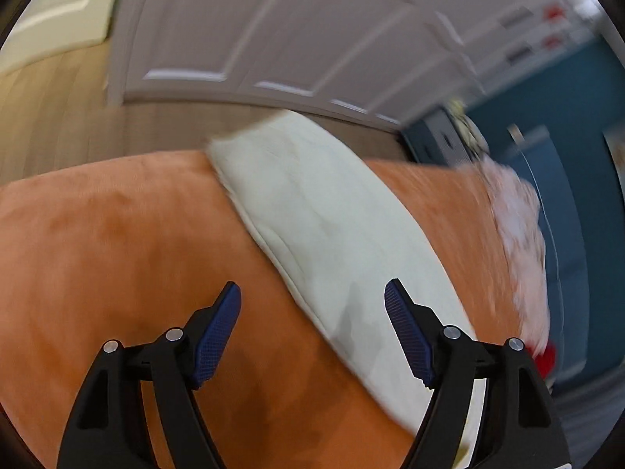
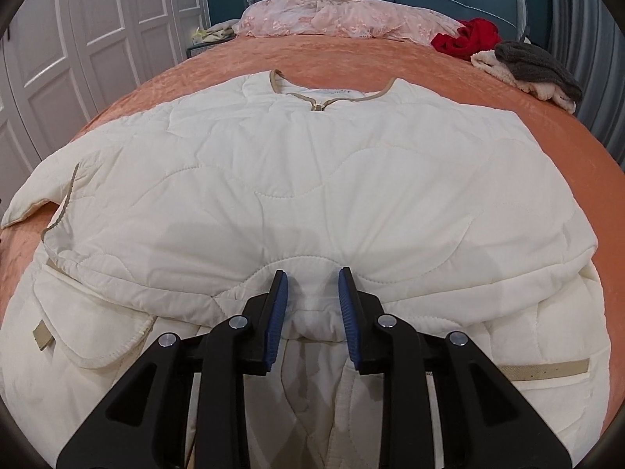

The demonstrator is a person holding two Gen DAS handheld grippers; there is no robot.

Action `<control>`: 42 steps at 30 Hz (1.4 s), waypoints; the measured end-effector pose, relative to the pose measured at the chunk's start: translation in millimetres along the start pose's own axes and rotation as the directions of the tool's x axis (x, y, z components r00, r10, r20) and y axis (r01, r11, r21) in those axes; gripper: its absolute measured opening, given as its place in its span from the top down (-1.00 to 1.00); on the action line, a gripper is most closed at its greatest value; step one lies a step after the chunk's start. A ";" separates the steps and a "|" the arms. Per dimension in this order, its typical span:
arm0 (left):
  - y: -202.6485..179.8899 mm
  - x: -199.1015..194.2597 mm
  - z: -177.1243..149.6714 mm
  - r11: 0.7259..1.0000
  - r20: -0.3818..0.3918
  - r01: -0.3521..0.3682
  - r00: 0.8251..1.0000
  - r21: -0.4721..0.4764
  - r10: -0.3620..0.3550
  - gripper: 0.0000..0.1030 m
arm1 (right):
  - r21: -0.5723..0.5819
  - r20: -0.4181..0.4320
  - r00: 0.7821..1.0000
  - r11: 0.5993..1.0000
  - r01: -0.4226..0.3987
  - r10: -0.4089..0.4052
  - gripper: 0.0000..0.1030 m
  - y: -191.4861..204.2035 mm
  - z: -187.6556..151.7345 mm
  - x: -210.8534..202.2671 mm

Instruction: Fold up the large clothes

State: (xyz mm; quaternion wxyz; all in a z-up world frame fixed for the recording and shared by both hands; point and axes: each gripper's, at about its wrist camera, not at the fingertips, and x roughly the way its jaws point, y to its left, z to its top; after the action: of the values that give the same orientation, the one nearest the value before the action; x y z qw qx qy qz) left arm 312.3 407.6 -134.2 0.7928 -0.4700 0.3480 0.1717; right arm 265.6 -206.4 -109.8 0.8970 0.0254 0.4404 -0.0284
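a: left wrist view first. what do you see?

b: a blurred shot. the left claw (image 1: 312, 312) has its jaws spread wide with nothing between them, over the orange bedspread (image 1: 117, 234). a strip of the cream jacket (image 1: 324, 215) runs from eleven o'clock toward five o'clock, passing under the claw's right finger. a pink garment (image 1: 519, 234) lies at three o'clock, white wardrobe doors (image 1: 273, 31) at twelve.

a: and the right wrist view?

b: the quilted jacket (image 2: 312, 179) lies spread across the bedspread (image 2: 351, 58), collar at twelve o'clock, one sleeve folded over the body, another trailing off at nine. the right claw (image 2: 312, 293) at six o'clock is pinched on a bunched fold of the jacket, blue pads (image 2: 277, 312) pressing each side. the pink garment (image 2: 332, 15) sits at twelve, a red cloth (image 2: 465, 39) and a grey and cream pile (image 2: 535, 70) at two.
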 end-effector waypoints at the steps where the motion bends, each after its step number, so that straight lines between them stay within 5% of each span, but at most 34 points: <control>1: 6.5 8.4 7.3 0.999 -0.012 0.018 1.000 -0.044 -0.019 -0.36 | -0.003 0.003 1.000 1.000 0.005 -0.005 0.50 0.4 0.3 -1.2; 3: 6.7 11.8 12.7 0.997 0.014 0.044 0.999 -0.064 -0.043 -0.36 | -0.001 0.001 1.000 1.000 0.016 -0.016 0.42 1.1 1.3 -5.2; 4: 0.6 14.8 15.5 0.998 0.014 0.048 0.999 -0.044 -0.048 -0.20 | 0.013 0.003 1.000 1.000 0.018 -0.018 0.35 0.5 2.5 -10.1; 6: -10.8 22.3 17.0 0.998 -0.030 0.063 0.998 -0.009 -0.064 0.57 | 0.062 0.019 1.000 0.998 -0.005 0.004 -0.31 -2.9 2.2 -23.5; 7: -17.5 25.1 22.2 0.997 -0.048 0.071 0.996 0.003 -0.071 0.93 | 0.082 0.030 0.999 0.997 -0.015 0.013 -0.45 -4.1 0.9 -31.1; 11: -60.5 -8.2 17.2 0.979 0.009 0.100 0.995 0.175 -0.104 0.94 | 0.089 0.052 0.999 0.996 -0.021 0.016 -0.53 -4.3 -10.7 -65.7; 13: -102.8 -37.9 6.6 0.944 0.042 0.127 0.988 0.306 -0.147 0.94 | 0.088 0.043 0.999 0.996 -0.023 0.019 -0.53 -7.7 -19.3 -81.3; 15: -145.3 -68.7 -11.6 0.894 0.057 0.164 0.977 0.416 -0.206 0.94 | 0.089 0.041 0.999 0.996 -0.017 0.014 -0.54 -12.2 -25.8 -92.7; 18: -216.1 -119.3 -60.4 0.777 0.033 0.247 0.945 0.579 -0.325 0.94 | 0.103 0.037 0.999 0.995 -0.003 -0.001 -0.55 -24.1 -35.1 -110.8; 22: -297.5 -171.7 -163.6 0.572 -0.084 0.351 0.894 0.741 -0.440 0.94 | 0.149 0.049 0.999 0.989 0.005 -0.013 -0.55 -44.9 -45.7 -131.6; 28: -352.1 -171.6 -323.6 0.400 -0.326 0.489 0.852 0.775 -0.410 0.94 | 0.190 0.068 0.997 0.982 0.014 -0.028 -0.57 -75.2 -57.4 -151.8; 30: -359.7 -156.0 -367.8 0.387 -0.401 0.526 0.842 0.757 -0.361 0.94 | 0.201 0.068 0.997 0.979 0.023 -0.037 -0.57 -86.8 -63.2 -156.2; 34: -357.7 -111.5 -436.3 0.394 -0.447 0.495 0.869 0.775 -0.212 0.94 | 0.237 0.057 0.998 0.971 0.026 -0.040 -0.57 -107.2 -74.4 -159.3; 38: -327.1 -65.1 -472.5 0.482 -0.499 0.466 0.864 0.742 -0.067 0.68 | 0.280 0.036 0.999 0.960 0.028 -0.039 -0.57 -124.9 -83.0 -157.9; 42: -290.6 -52.8 -456.1 0.628 -0.592 0.497 0.803 0.598 -0.072 0.00 | 0.315 0.040 0.999 0.949 0.016 -0.030 -0.63 -135.6 -80.8 -157.1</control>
State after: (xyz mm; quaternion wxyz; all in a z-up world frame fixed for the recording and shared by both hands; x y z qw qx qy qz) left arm 271.5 -129.0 -58.8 0.8060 -0.1928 0.5022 -0.2471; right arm 96.1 -331.4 -37.6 0.8907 0.1622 0.4104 -0.1091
